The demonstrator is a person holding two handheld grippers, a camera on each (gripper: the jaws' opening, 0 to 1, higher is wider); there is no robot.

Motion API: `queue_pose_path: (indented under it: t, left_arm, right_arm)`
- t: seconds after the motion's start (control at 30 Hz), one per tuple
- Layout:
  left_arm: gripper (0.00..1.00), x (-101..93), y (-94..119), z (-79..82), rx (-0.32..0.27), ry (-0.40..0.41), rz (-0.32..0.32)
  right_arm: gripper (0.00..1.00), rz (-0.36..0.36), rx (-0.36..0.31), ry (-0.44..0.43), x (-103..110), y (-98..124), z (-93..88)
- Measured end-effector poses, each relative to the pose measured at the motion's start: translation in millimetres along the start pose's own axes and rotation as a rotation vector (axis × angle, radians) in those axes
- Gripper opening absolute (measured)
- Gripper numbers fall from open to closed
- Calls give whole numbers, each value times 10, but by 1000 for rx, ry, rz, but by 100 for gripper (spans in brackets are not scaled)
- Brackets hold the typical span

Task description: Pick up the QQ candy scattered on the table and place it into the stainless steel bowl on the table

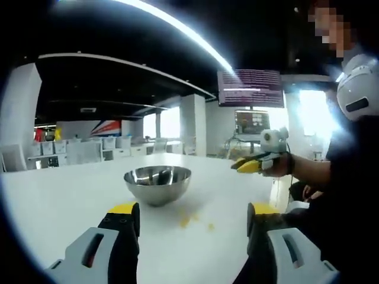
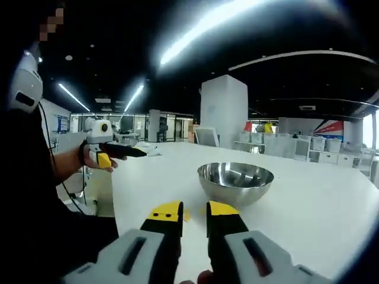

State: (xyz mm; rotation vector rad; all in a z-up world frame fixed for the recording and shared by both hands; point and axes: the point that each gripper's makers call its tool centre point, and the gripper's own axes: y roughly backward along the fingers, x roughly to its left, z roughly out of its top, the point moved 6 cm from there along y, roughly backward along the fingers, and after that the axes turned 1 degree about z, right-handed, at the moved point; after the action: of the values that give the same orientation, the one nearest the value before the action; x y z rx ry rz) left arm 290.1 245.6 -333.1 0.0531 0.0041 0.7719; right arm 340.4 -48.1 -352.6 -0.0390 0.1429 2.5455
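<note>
While the bowl (image 1: pixel 157 183) stands upright on the white table (image 1: pixel 53 201), small yellow candy (image 1: pixel 188 220) pieces are seen scattered on the tabletop just beside it, on the side nearer the left gripper (image 1: pixel 192 214). That gripper is held with jaws wide apart and nothing between them. The right gripper (image 2: pixel 194 210) is held short of the bowl, jaws nearly together, gripping nothing.
</note>
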Motion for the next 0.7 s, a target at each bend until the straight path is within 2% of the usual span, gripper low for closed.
queue_pose_path:
  t: [0.17, 0.4, 0.7]
  left_arm:
    - [75, 8, 30, -25, 4, 7, 10]
    - [75, -3, 44, -47, 10, 7, 3]
    - [75, 12, 65, -58, 6, 11, 3]
  right_arm:
    - [18, -7, -13, -17, 9, -5, -1]
    - [18, -7, 7, -4, 52, -28, -10]
    - [20, 26, 85, 43, 116, -172, -171]
